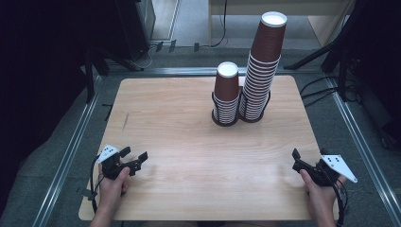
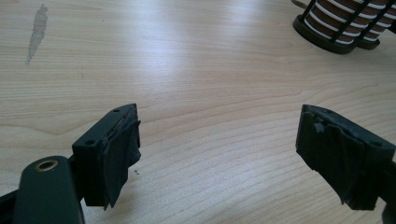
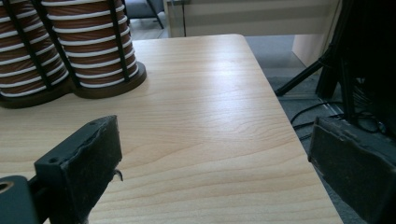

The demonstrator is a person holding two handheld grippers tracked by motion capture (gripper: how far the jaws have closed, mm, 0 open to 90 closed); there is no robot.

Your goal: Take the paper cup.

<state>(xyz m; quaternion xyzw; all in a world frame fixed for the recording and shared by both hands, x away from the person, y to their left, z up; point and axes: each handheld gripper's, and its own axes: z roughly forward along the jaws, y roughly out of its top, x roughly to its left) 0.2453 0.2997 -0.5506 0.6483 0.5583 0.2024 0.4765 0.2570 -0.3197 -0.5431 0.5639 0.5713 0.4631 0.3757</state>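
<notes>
The pale wood table (image 1: 189, 142) carries two racked cup stacks at its far side — the short stack (image 1: 226, 94) beside the tall stack (image 1: 262, 66). Your left tongs (image 1: 134, 157) and right tongs (image 1: 299, 161) hang spread, empty, well apart from them. Approach a top cup squarely — pinch below its rim, gently.

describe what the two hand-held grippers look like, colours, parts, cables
Both are black. The left hand-held gripper and the right hand-held gripper each carry a light grey three-cornered plate on top and trail a black cable. Their blocky jaws have worn, ragged dark pads, with a brass-coloured ring by the left jaw. The forearms show no sleeves.
</notes>
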